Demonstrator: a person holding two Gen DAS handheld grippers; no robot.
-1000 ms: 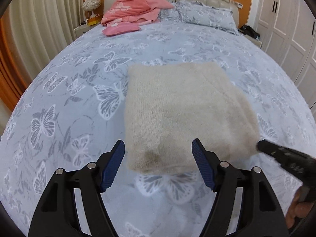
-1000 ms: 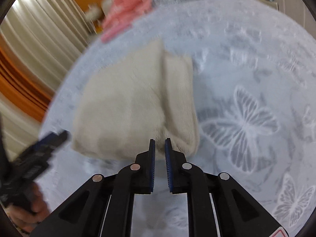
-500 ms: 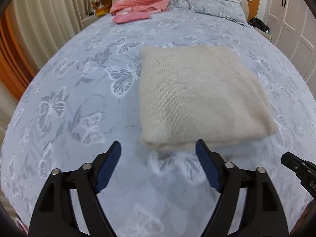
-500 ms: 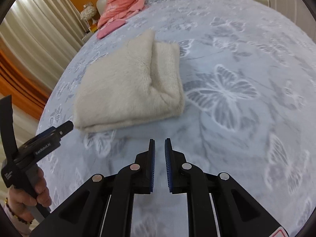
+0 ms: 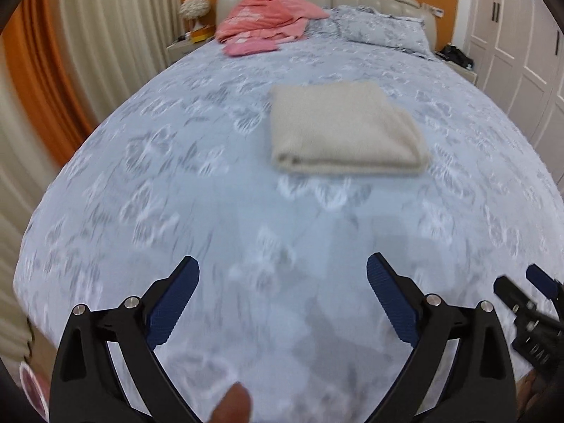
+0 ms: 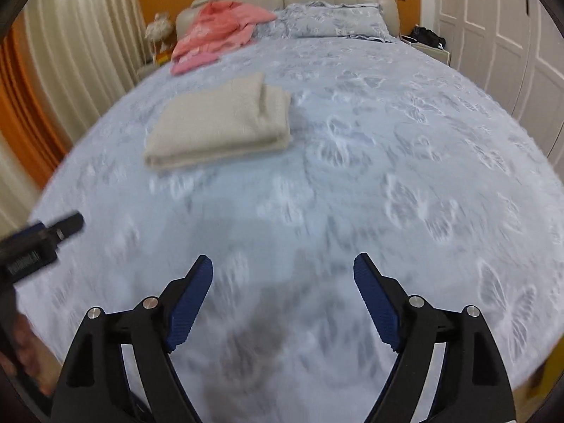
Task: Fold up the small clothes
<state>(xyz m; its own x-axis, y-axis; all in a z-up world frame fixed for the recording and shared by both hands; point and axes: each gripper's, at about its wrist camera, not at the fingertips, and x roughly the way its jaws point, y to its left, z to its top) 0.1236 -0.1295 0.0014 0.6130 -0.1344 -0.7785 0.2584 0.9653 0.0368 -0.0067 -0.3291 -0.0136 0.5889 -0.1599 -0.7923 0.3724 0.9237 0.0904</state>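
A beige knit garment [image 5: 342,130] lies folded into a flat rectangle in the middle of the bed; it also shows in the right wrist view [image 6: 222,123]. My left gripper [image 5: 282,296] is open and empty, well back from the garment near the bed's foot. My right gripper [image 6: 283,292] is open and empty, also well back. The right gripper's tip shows at the right edge of the left wrist view [image 5: 528,310]. The left gripper's tip shows at the left edge of the right wrist view [image 6: 42,239].
The bed [image 5: 176,183] has a grey-blue butterfly cover. A pile of pink clothes [image 5: 264,21] lies by the headboard next to pillows [image 5: 380,28]. Curtains [image 5: 105,35] hang on the left, white wardrobe doors [image 5: 521,35] stand on the right. A nightstand [image 5: 183,44] holds a lamp.
Both grippers have pulled back from the folded garment toward the foot of the bed. The right gripper, shut before, has opened. The garment lies where it was.
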